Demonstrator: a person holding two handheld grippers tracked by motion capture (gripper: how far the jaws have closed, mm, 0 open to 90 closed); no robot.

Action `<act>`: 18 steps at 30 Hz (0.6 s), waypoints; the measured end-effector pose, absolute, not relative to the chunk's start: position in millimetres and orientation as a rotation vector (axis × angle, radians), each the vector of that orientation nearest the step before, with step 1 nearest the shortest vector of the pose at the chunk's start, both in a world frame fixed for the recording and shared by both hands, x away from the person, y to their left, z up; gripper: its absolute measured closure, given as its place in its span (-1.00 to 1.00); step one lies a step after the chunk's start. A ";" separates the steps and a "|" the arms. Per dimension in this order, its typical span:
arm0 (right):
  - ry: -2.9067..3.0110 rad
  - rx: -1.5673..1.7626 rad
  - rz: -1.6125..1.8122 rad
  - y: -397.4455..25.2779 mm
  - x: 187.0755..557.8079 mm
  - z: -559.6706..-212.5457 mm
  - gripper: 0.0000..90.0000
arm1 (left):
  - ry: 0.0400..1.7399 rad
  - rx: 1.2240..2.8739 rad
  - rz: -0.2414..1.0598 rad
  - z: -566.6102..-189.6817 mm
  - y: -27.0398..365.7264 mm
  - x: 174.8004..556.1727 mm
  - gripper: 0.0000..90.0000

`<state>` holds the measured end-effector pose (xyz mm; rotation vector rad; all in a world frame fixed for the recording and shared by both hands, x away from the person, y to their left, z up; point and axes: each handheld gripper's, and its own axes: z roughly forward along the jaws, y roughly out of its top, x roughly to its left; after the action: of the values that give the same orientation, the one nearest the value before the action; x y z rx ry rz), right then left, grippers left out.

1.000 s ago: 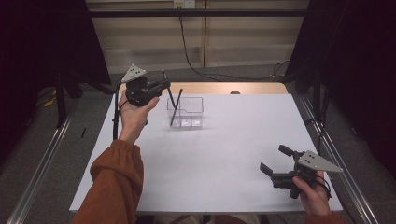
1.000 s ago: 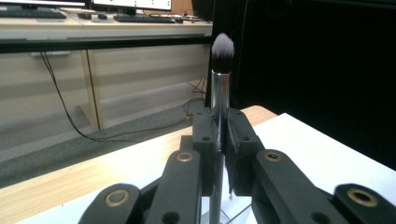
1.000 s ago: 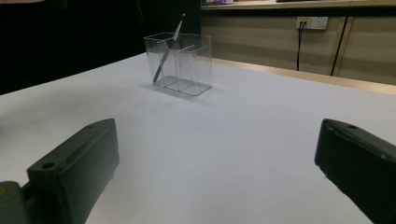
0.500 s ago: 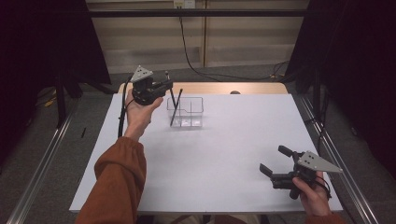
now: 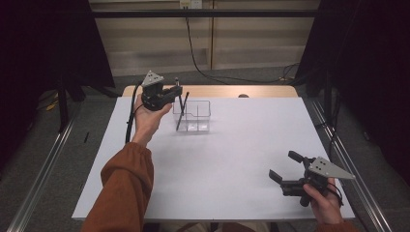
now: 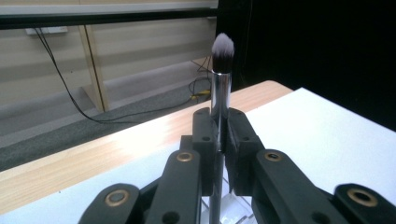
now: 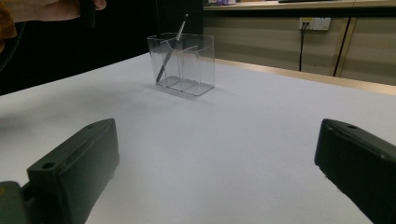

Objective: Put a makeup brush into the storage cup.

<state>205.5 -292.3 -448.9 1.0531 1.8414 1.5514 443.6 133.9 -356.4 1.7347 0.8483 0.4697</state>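
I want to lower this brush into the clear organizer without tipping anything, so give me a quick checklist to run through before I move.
1. Left gripper shut on the silver-handled makeup brush: ok.
2. Brush upright, bristles up: ok.
3. Clear plastic compartment organizer upright on the white table: ok.
4. A thin dark stick already leans in one compartment; other compartments look free: ok.
5. Brush lined up over a free compartment: cannot tell.
6. Right gripper open, well away from the organizer: ok.

The table [image 5: 203, 174] is covered by a white sheet [image 5: 232, 159]; a strip of bare wood is left exposed along its far edge. A clear box [image 5: 192, 116] with compartments is set on the sheet near that strip. A dark brush [image 5: 182, 112] is leaned inside the box.
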 end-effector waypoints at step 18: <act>1.838 1.055 1.551 -292.3 205.5 -448.9 -1.00 | 0.870 1.762 0.442 -372.4 134.1 444.0 0.87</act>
<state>205.5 -292.3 -448.9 1.0552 1.8381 1.5512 444.0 134.1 -372.4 1.7622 0.8695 0.4420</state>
